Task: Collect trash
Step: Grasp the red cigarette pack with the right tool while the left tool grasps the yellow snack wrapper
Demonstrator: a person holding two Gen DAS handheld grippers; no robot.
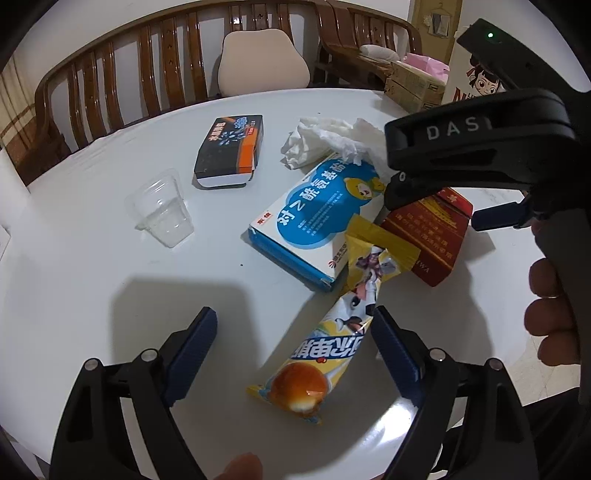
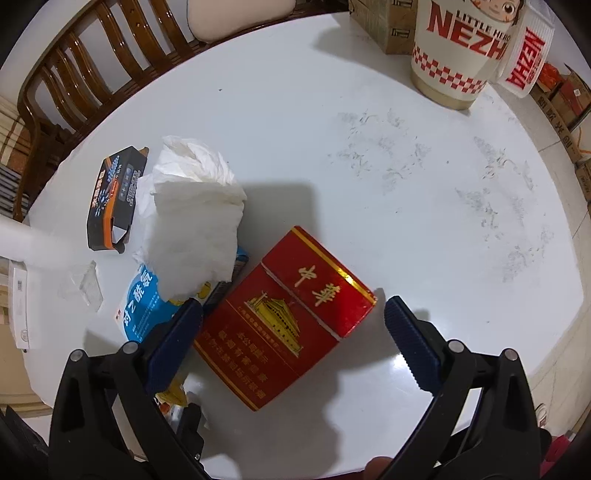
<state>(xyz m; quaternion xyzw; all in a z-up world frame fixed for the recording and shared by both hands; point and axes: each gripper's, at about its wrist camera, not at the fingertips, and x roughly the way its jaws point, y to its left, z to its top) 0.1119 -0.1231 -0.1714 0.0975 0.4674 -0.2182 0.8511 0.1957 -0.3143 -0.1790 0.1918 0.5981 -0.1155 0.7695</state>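
Trash lies on a white round table (image 1: 92, 258). My left gripper (image 1: 295, 332) is open, its fingers either side of a yellow snack wrapper (image 1: 325, 343). Beyond it lie a blue-and-white medicine box (image 1: 314, 218), a crumpled white tissue (image 1: 328, 140), a black-and-orange box (image 1: 229, 151) and a clear plastic cup (image 1: 162, 210). My right gripper (image 2: 293, 321) is open, its fingers astride a red cigarette pack (image 2: 284, 314), which also shows in the left wrist view (image 1: 432, 236). The tissue (image 2: 195, 210), the medicine box (image 2: 144, 306) and the black-and-orange box (image 2: 114, 195) lie to its left.
A large Nezha paper bucket (image 2: 458, 48) with a lid leaning on it stands at the far right of the table. Cardboard boxes (image 2: 384, 22) sit behind it. Wooden chairs (image 1: 147, 74) ring the far side. The right gripper's body (image 1: 480, 147) hangs over the pile.
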